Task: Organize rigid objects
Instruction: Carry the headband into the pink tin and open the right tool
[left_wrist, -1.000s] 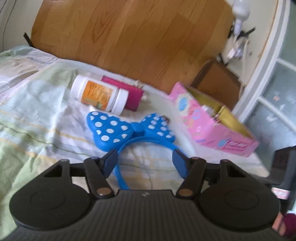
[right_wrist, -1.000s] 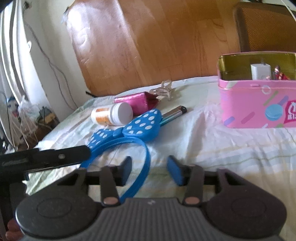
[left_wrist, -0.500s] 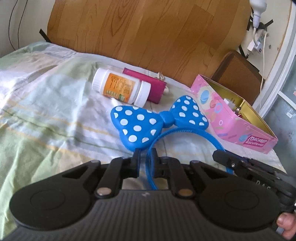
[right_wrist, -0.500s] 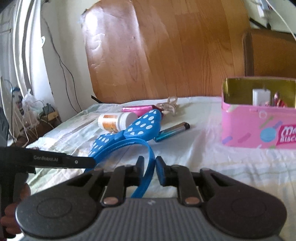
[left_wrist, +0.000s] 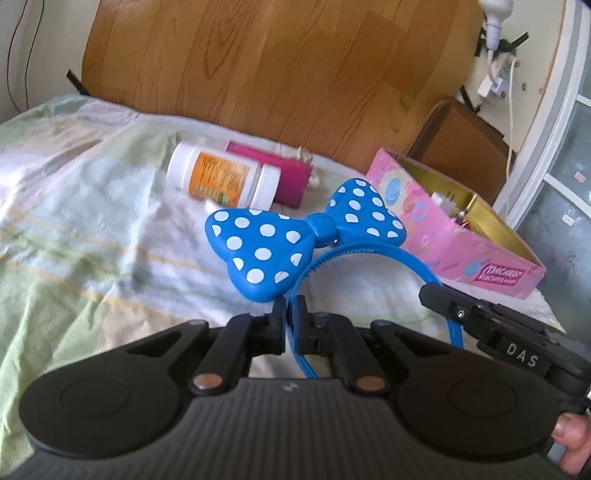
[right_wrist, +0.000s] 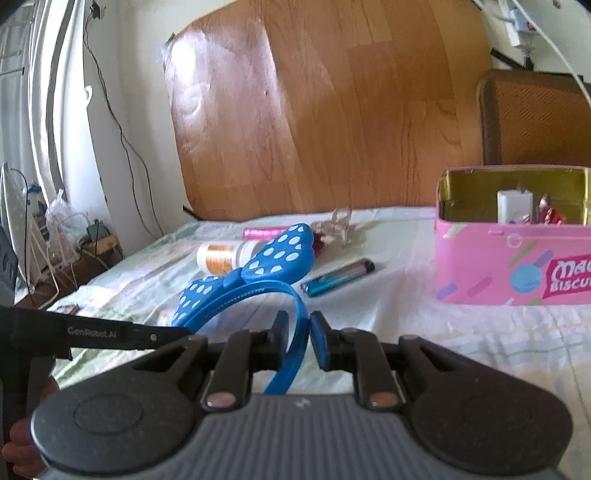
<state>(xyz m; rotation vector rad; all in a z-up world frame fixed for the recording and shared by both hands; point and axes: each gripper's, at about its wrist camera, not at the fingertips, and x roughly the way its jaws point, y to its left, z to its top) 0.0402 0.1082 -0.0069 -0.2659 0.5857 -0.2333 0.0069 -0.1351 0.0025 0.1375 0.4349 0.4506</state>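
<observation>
Blue plastic was what worried me: the thin blue plastic headband with its white-dotted bow was pinched at both ends of its arc, and a band that narrow could flex or twist out if my two hands drifted apart or rolled against each other. I judged that pulling the ends outward would spring it loose, and that squeezing them inward might snap it.

My left tongs had just been closing and now stood pressed together on one leg of the band, the strip caught between the pads. My right tongs were pinching the other leg, their blue pads tight against it on both sides.

The bow end pointed away from both tongs, lifted over the pale striped bedsheet. Beyond it lay the white bottle with the orange label on its side, just beside a magenta pouch. The pink open biscuit tin stood well apart to the right, with a metallic blue-and-grey lighter between it and the bow. Swinging toward that tin, I reckoned the bow could catch on the rim.
</observation>
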